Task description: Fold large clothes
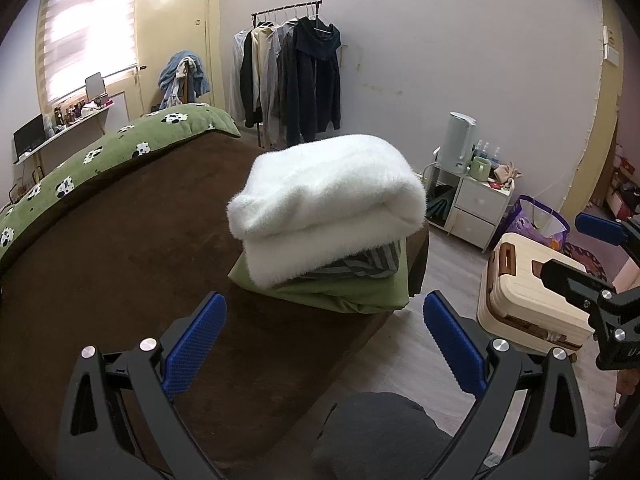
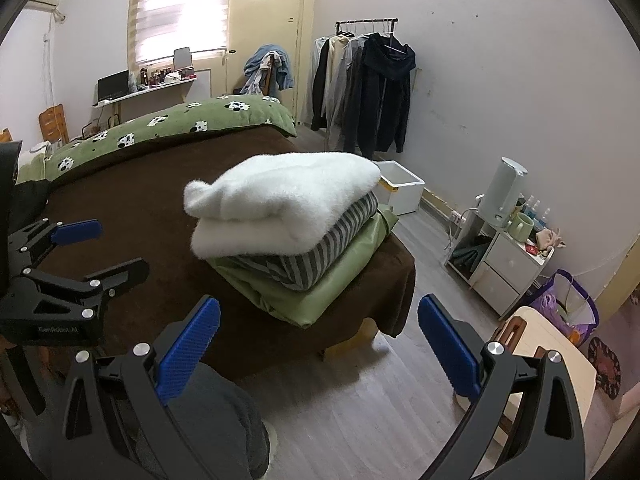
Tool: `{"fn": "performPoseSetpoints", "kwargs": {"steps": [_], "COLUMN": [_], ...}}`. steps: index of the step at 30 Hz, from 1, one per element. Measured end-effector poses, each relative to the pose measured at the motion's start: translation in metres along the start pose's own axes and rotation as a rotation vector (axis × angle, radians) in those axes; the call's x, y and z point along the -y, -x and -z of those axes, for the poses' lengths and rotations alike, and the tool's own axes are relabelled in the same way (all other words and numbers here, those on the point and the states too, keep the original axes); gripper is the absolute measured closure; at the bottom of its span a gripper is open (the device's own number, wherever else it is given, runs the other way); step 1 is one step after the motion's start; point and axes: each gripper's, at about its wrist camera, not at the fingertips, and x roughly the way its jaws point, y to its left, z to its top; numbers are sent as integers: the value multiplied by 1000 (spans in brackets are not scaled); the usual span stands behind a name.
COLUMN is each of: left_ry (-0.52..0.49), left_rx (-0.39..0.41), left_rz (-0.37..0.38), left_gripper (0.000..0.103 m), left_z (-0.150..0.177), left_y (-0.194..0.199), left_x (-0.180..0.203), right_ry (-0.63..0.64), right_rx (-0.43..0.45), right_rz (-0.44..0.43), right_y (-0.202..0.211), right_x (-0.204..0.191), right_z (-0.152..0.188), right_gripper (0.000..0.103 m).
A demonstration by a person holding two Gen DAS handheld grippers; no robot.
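So your bed (image 2: 160,208) is the big thing here, brown blanket running away toward the far left, and the stack sits on its near right corner. 3 layers: fluffy white piece (image 2: 280,204) on top, striped one (image 2: 320,248) under it, green one (image 2: 332,292) at the bottom, overhanging the corner a bit. Long axis looks like it runs near-left to far-right. The stack lies straight ahead of both grippers, neither touching it. Your left gripper (image 1: 324,340) seems nearer, hanging over the bed edge; the right gripper (image 2: 320,340) is out over the floor. Both have fingers spread wide, holding nothing. Lots of bare blanket to the left; the right drops straight off.
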Motion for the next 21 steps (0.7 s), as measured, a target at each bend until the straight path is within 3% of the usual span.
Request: {"fn": "performPoseSetpoints", "kwargs": {"steps": [21], "left_ry": [-14], "left_rx": [-19], "left_rz": [-9], "left_gripper": [6], "left_z": [0], "left_y": [-7], "left_x": [16], "right_ry": [18], "right_rx": [-7], "right_rz": [-30], "right_y": [-6], "right_x": [9], "right_z": [1], "right_gripper": [6]}}
